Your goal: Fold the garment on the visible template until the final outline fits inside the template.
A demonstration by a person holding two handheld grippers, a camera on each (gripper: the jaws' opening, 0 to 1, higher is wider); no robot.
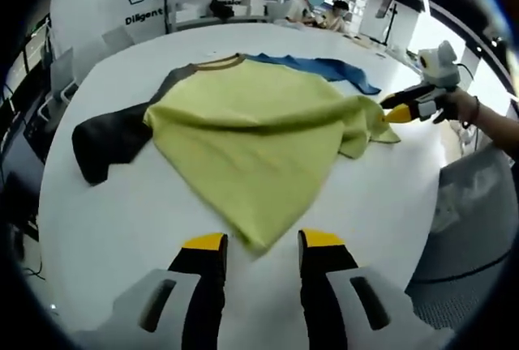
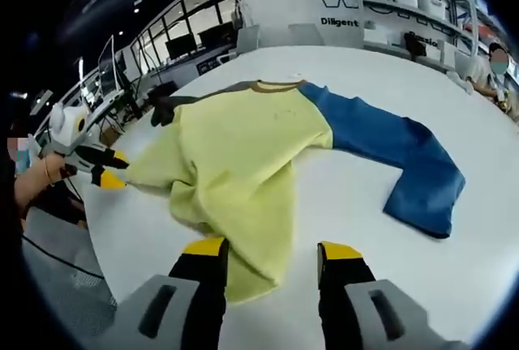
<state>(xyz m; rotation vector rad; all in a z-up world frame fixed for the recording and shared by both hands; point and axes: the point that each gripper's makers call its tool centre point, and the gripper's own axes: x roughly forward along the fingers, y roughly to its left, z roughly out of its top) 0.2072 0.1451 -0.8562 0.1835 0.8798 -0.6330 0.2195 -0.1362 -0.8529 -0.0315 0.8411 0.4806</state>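
Plainly, with the left gripper (image 2: 109, 170) pinching the yellow shirt (image 1: 251, 135) hem at nine o'clock on the white bench (image 1: 105, 228) and the right gripper (image 2: 268, 254) jaws open over its near corner, an uneven pull could bunch the fold.

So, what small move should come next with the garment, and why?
Probably close both tongs on the garment hem. The left gripper and right gripper stand open with a hem corner lying between the jaws of each, so nothing is gripped for folding yet.
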